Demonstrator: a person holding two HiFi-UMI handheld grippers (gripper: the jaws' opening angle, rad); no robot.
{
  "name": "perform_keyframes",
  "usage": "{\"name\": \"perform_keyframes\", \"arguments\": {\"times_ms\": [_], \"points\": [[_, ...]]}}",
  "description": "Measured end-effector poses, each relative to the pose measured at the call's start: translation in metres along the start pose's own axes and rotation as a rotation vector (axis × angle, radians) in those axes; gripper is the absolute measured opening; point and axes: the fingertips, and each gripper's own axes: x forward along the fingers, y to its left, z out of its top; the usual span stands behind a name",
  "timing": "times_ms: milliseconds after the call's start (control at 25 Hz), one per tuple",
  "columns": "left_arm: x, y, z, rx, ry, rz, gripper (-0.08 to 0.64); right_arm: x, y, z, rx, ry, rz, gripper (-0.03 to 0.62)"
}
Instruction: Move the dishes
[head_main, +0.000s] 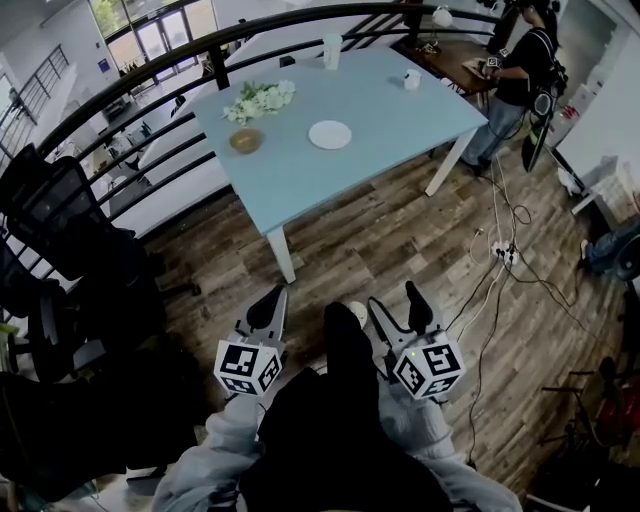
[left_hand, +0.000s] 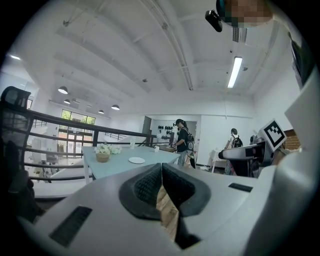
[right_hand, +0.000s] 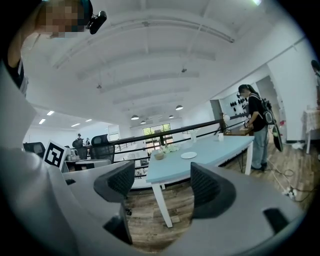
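Note:
On the light blue table (head_main: 300, 180) lie a white plate (head_main: 330, 134) and a small brown bowl (head_main: 245, 141), beside a bunch of white flowers (head_main: 260, 99). A tall cup (head_main: 332, 50) and a small white cup (head_main: 412, 79) stand at the far edge. Both grippers are held low over the wooden floor, well short of the table. My left gripper (head_main: 268, 302) is shut with nothing in it, its pads touching (left_hand: 161, 170). My right gripper (head_main: 398, 308) is open and empty (right_hand: 162, 185). The plate (left_hand: 136, 160) (right_hand: 188, 155) and bowl (left_hand: 102, 157) (right_hand: 159, 156) appear far ahead.
A black railing (head_main: 150, 75) runs behind the table. Black office chairs (head_main: 60, 230) crowd the left. A person (head_main: 515, 70) stands at a desk at the back right. Cables and a power strip (head_main: 503, 250) lie on the floor to the right. The near white table leg (head_main: 283, 255) faces me.

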Motion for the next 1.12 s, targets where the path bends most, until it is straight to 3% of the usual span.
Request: {"name": "perform_keyframes", "arguments": {"times_ms": [320, 600, 1120], "points": [[0.061, 0.013, 0.002, 0.004, 0.008, 0.003, 0.017, 0.043, -0.038, 0.013, 0.003, 0.008, 0.009, 0.351], [0.15, 0.022, 0.01, 0.01, 0.016, 0.025, 0.017, 0.104, -0.111, 0.035, 0.007, 0.014, 0.028, 0.351], [0.29, 0.049, 0.032, 0.013, 0.015, 0.136, 0.017, 0.222, -0.216, 0.077, 0.005, 0.076, 0.141, 0.334]]}}
